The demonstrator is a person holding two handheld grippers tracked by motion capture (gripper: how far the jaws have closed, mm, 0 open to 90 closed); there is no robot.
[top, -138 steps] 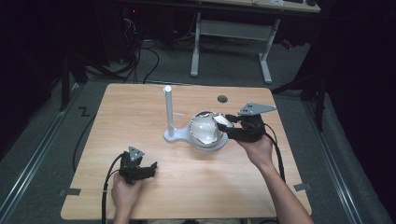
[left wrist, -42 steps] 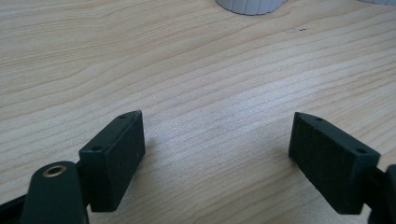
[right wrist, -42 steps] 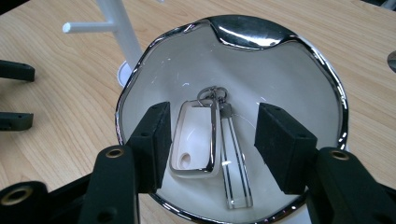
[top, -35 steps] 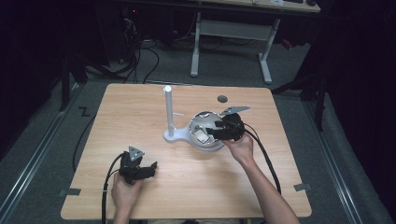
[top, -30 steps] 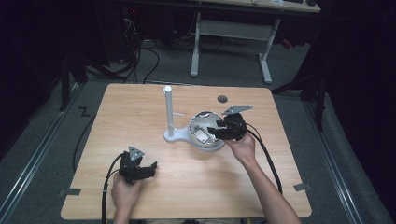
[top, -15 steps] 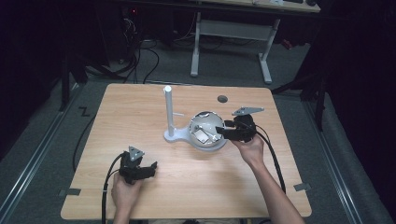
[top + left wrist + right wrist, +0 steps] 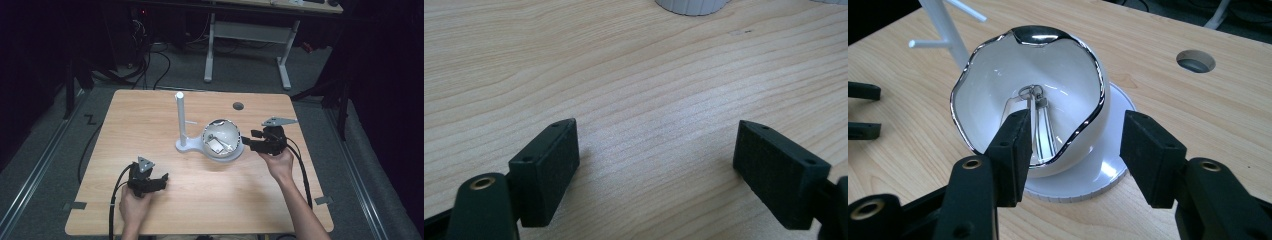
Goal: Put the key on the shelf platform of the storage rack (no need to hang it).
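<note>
Bowl: a white bowl (image 7: 1013,95) with a wavy chrome rim, tilted on the round white base (image 7: 1108,165) of a stand, mid-counter; a small metal piece lies inside it (too small to name).
Handling: likely ceramic, so stiff, slippery and breakable; the rim nearest the jaws looks the best hold.
Stand: white post (image 7: 180,117) just beside the bowl.
Right gripper (image 7: 1073,145): jaws apart, empty, near the rim.
Left gripper (image 7: 145,180): jaws apart over bare counter (image 7: 634,80), well apart from the bowl.
</note>
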